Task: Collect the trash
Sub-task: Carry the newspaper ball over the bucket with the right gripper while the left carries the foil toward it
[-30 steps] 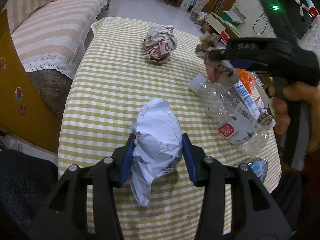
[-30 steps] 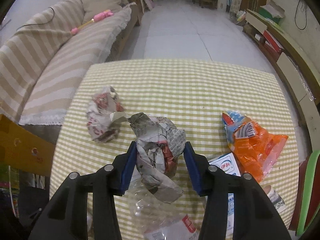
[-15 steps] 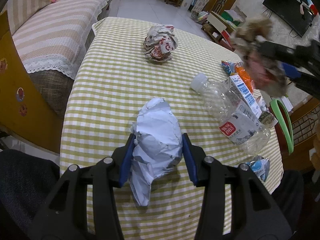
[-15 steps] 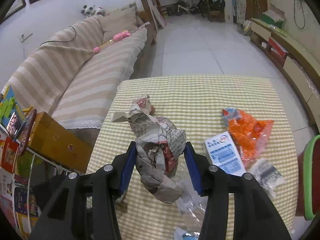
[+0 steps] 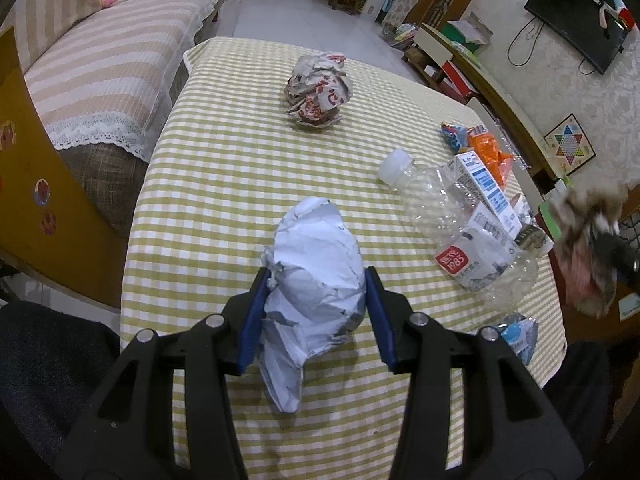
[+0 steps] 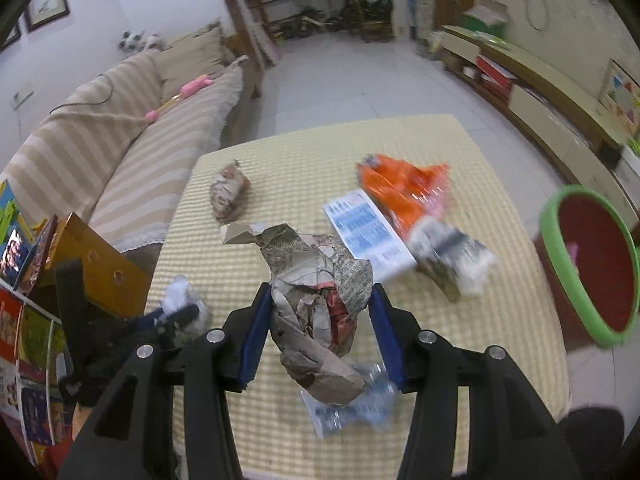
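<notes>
My left gripper (image 5: 316, 316) is shut on a crumpled white paper ball (image 5: 316, 280), held just above the checked tablecloth (image 5: 224, 168). My right gripper (image 6: 320, 336) is shut on a crumpled newspaper wad (image 6: 320, 292), lifted above the table's right side; it shows blurred in the left wrist view (image 5: 588, 248). Another newspaper ball (image 5: 318, 92) lies at the far end. A crushed clear bottle (image 5: 460, 232), a blue-white carton (image 5: 484, 184) and an orange wrapper (image 5: 484, 148) lie on the right. A red bin with a green rim (image 6: 592, 260) stands beside the table.
A striped sofa (image 5: 92, 60) runs along the left. A yellow wooden board (image 5: 36, 184) stands by the table's left edge. A small blue-white wrapper (image 5: 516, 336) lies at the near right corner. A low TV cabinet (image 6: 532, 92) lines the right wall.
My right gripper has risen and swung right and back with the newspaper wad, toward the bin side. My left gripper has stayed in place with the white paper ball.
</notes>
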`<state>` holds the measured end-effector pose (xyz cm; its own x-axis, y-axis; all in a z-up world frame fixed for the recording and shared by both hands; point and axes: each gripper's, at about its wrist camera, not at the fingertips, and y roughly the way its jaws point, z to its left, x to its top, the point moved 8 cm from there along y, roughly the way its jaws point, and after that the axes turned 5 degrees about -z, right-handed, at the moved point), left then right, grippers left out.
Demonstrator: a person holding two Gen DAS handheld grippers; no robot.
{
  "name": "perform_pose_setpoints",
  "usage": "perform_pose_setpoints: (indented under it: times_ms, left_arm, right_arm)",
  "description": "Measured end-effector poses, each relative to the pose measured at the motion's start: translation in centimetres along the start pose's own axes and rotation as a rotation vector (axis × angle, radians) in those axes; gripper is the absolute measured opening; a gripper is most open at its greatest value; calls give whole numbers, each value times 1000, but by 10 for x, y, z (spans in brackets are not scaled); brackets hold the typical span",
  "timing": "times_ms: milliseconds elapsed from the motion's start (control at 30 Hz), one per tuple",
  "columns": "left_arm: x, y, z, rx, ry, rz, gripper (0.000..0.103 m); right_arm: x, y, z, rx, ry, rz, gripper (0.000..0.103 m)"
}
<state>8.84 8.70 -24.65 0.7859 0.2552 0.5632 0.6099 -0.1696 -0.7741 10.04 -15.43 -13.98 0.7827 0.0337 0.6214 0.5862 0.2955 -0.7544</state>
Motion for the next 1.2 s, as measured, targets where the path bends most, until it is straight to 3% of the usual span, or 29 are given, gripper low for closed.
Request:
perform_pose_setpoints:
  times_ms: [200, 700, 967, 1200]
  left_arm:
    - [-2, -1, -3, 10, 22, 5, 45]
    - [-12, -9, -20, 74, 162, 23, 45]
    - [8, -32, -63, -17, 155, -20, 45]
    - [41, -45, -129, -128, 197, -76, 45]
  right_arm:
    - [-18, -17, -2, 9, 36, -7, 48]
    - [-24, -36, -25, 50, 123, -47, 49]
    - [-25, -43, -56, 54, 170, -46, 49]
    - [-18, -50, -85, 32, 213, -80, 49]
